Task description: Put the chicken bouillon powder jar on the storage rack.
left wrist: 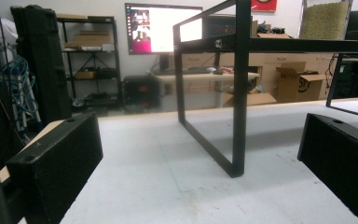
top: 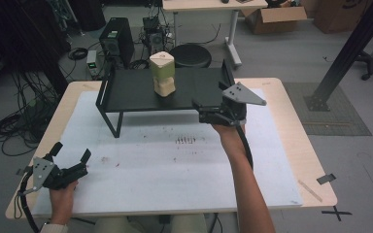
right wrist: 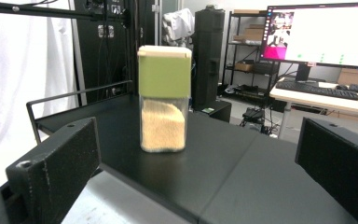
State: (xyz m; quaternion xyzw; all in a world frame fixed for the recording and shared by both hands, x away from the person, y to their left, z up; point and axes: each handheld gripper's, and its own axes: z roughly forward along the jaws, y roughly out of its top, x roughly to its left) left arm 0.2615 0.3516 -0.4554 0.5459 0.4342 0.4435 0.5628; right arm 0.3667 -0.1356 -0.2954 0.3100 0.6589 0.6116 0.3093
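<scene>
Jar point(right wrist: 163, 99) upright on black shelf point(top: 136, 90), right gripper point(top: 209, 110) levelled apparently just short, left gripper point(top: 70, 158) low, both fingers wide, empty.

Left gripper point(top: 71, 161): black body, two blocky black jaws, matte and grainy, each with a small round hole near the tip. Grey three-cornered plate point(top: 42, 170) on top, dotted with small holes. Black cable point(top: 25, 204) loops off its rear. Right gripper point(top: 197, 105): same black build, same kind of grey plate point(top: 243, 94), black cable point(top: 247, 145) along the forearm. Left hand point(top: 62, 198) has a pale cuff point(top: 53, 227) at the wrist; right forearm point(top: 250, 194) unsleeved.
</scene>
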